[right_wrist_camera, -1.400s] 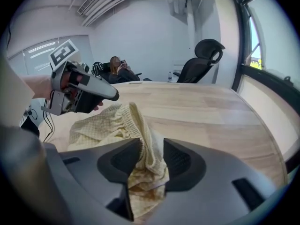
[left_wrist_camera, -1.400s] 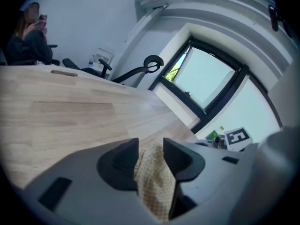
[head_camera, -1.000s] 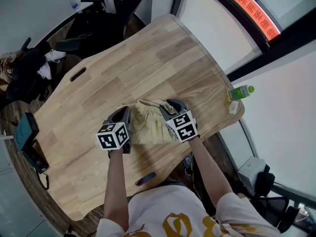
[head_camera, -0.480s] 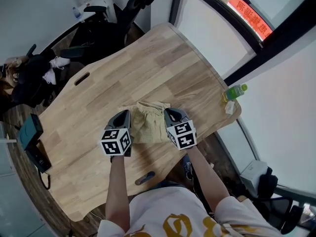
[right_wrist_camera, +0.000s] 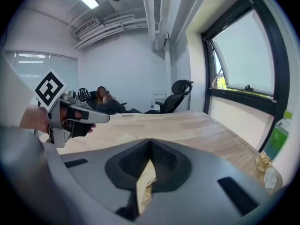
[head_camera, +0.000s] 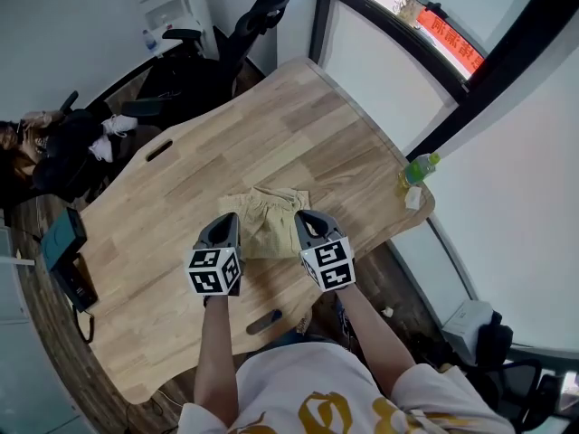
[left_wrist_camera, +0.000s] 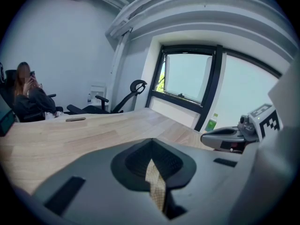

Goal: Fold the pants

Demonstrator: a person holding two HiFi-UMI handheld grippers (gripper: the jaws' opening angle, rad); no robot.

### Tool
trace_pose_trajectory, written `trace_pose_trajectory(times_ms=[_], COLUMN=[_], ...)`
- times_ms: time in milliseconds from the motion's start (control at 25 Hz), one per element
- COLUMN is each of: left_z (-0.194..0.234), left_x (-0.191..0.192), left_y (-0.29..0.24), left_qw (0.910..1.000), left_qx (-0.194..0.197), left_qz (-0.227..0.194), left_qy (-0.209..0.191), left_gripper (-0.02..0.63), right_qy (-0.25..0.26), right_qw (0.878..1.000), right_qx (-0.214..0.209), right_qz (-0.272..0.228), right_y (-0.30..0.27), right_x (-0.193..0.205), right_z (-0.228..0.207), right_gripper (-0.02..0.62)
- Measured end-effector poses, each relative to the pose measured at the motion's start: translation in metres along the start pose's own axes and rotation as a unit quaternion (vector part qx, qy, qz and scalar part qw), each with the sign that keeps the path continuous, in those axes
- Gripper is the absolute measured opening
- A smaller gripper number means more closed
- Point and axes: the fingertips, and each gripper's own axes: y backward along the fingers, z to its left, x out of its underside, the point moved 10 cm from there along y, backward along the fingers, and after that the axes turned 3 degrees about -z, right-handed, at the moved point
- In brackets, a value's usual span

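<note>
Mid-fold, by the look of it — pinching the pants along the near edge at two spots, ready to carry that edge over. Clenched with the left gripper on the left end of it: closed hard, in the left gripper view, on a thin strip of tan cloth, with no gap to either side. Likewise with the right gripper on the right end — shut on a fold of the same cloth, as seen in the right gripper view. Lying close to the near edge of the table, toward its right end, as a squat rumpled tan heap, seemingly doubled once already; well apart from the bottle at the near right corner. Hard to tell from above whether lifted clear of the wood or touching it at the pinched edge. Next, probably: raise both ends together, keep level and equally spread for a taut span between, sweep away toward the far edge over the rest of the heap, then set down edge on edge. Calls for matched pace on both sides, to avoid a skewed fold, and for letting go only once flat on the pile.
</note>
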Motion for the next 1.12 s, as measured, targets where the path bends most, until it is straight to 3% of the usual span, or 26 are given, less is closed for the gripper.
trace_pose_trajectory(times_ms=[200, 480, 1120], left_z=[-0.011, -0.021, -0.033], left_x=[-0.005, -0.018, -0.022], left_y=[0.018, 0.043, 0.064], left_qw=[0.9993, 0.9959, 0.9933], left_qx=[-0.01, -0.027, -0.035], left_qz=[-0.029, -0.073, -0.094], left_qy=[-0.022, -0.045, -0.058], left_gripper=[0.008, 0.008, 0.008], right_qy=[0.03, 0.01, 0.008], right_qw=[0.999, 0.998, 0.996], right_qx=[0.013, 0.05, 0.063], right_qz=[-0.003, -0.047, -0.069], right_y=[0.015, 0.044, 0.071], right_x=[-0.005, -0.015, -0.022], right_z=[0.013, 0.01, 0.008], right_gripper=[0.005, 0.005, 0.005])
